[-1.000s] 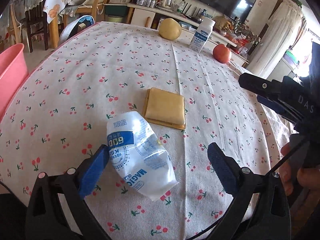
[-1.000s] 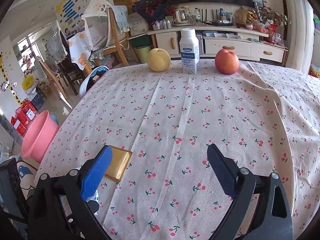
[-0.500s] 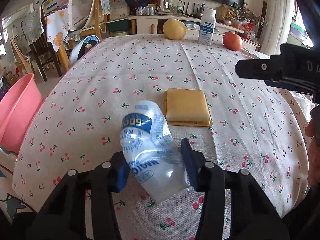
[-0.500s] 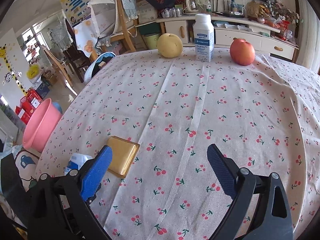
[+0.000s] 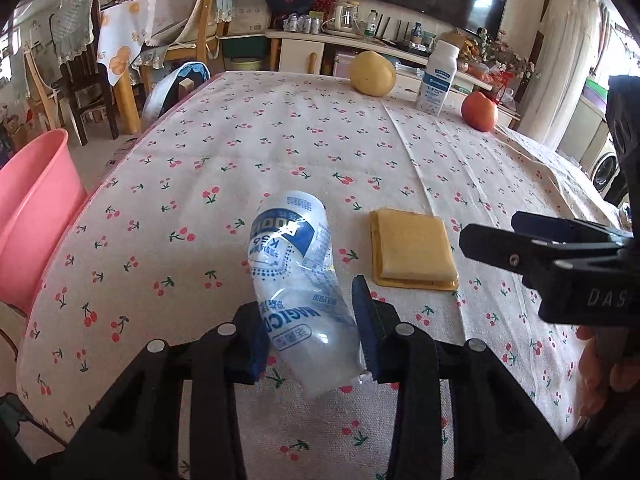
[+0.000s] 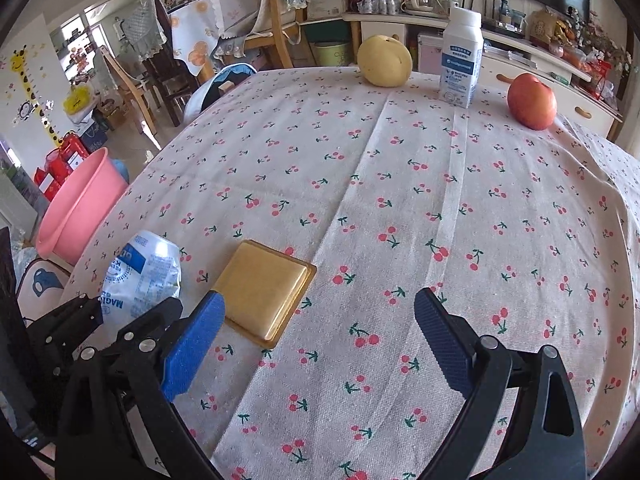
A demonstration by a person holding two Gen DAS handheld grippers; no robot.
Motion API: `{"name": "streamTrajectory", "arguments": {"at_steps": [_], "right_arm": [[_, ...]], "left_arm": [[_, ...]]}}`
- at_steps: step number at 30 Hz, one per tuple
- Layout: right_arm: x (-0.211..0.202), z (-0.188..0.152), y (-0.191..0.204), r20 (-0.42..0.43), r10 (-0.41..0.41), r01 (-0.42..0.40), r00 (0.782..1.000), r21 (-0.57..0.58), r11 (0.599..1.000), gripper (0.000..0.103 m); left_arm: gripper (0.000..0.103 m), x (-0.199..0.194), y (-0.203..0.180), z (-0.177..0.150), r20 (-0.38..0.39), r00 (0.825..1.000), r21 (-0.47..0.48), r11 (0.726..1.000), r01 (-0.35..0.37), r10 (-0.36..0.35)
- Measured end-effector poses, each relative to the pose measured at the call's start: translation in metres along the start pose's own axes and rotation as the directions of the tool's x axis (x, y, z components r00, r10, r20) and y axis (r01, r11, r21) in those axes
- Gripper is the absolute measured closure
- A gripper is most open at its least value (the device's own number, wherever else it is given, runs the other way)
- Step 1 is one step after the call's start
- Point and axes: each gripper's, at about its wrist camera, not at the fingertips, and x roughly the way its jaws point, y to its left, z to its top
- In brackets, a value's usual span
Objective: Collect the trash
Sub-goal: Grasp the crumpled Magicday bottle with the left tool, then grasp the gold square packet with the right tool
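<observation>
A crumpled clear plastic bottle (image 5: pixel 296 280) with a blue and white label lies near the table's left edge. My left gripper (image 5: pixel 308 332) has its jaws closing on the bottle's lower half, and both blue pads press its sides. A flat yellow square packet (image 6: pixel 264 288) lies just to the right of the bottle. My right gripper (image 6: pixel 320 300) stands open low over the cloth. Its left fingertip is beside the packet's near corner, and nothing is between its fingers. The left wrist view shows that gripper from the side at the right edge.
A pink bucket (image 5: pixel 32 208) stands on the floor off the table's left edge. At the far edge of the cherry-print tablecloth (image 6: pixel 440 200) are a yellow pear (image 6: pixel 384 62), a white milk bottle (image 6: pixel 460 60) and a red apple (image 6: pixel 532 100). Chairs and cabinets stand beyond.
My left jaws came in from wide open to pressing the bottle's sides. The right gripper moved lower and closer to the yellow packet, still open.
</observation>
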Motion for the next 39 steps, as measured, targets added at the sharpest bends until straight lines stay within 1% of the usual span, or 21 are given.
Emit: {"name": "streamTrajectory", "arguments": {"at_steps": [4,11,15,20,27,28,29,31,35,36,37,39], "right_arm": [[0.006,0.001,0.01,0.008,0.014,-0.013,1.0,-0.043,0.999,0.008],[0.026,0.0,0.03,-0.009,0.033,-0.034,0.999,-0.101,0.994,0.008],[0.036,-0.001,0.04,-0.019,0.01,-0.012,1.0,-0.129,0.992,0.008],[0.045,-0.002,0.05,-0.009,-0.056,0.053,0.998,-0.197,0.979,0.008],[0.048,-0.002,0.05,0.003,-0.058,0.057,0.998,-0.188,0.981,0.009],[0.046,-0.003,0.049,0.006,-0.055,0.055,0.998,-0.19,0.98,0.012],[0.045,-0.003,0.05,0.012,-0.051,0.052,0.999,-0.194,0.98,0.018],[0.043,-0.004,0.05,0.015,-0.047,0.049,0.999,-0.199,0.979,0.024],[0.042,-0.006,0.051,0.024,-0.044,0.048,0.999,-0.203,0.978,0.028],[0.041,-0.006,0.052,0.028,-0.042,0.047,0.999,-0.204,0.978,0.03],[0.04,-0.006,0.052,0.031,-0.039,0.045,0.999,-0.206,0.978,0.037],[0.04,-0.007,0.054,0.037,-0.048,0.055,0.998,-0.217,0.975,0.038]], "left_arm": [[0.065,-0.001,0.011,0.007,0.017,0.999,-0.035,0.999,0.028,-0.027],[0.066,-0.005,0.032,0.016,0.05,0.998,-0.098,0.994,0.045,-0.04],[0.066,-0.005,0.039,0.018,0.056,0.997,-0.124,0.991,0.052,-0.045],[0.066,-0.006,0.043,0.019,0.068,0.996,-0.142,0.987,0.074,-0.065],[0.066,-0.007,0.043,0.019,0.076,0.994,-0.148,0.985,0.087,-0.077],[0.066,-0.007,0.043,0.019,0.076,0.994,-0.152,0.985,0.088,-0.077],[0.066,-0.007,0.044,0.019,0.077,0.994,-0.155,0.984,0.088,-0.077],[0.066,-0.008,0.044,0.019,0.08,0.994,-0.159,0.983,0.09,-0.078],[0.066,-0.008,0.044,0.018,0.08,0.994,-0.156,0.983,0.092,-0.081],[0.066,-0.009,0.044,0.018,0.082,0.993,-0.155,0.984,0.092,-0.08],[0.066,-0.009,0.044,0.018,0.083,0.993,-0.154,0.984,0.093,-0.081],[0.066,-0.01,0.045,0.018,0.085,0.993,-0.155,0.983,0.095,-0.082]]}}
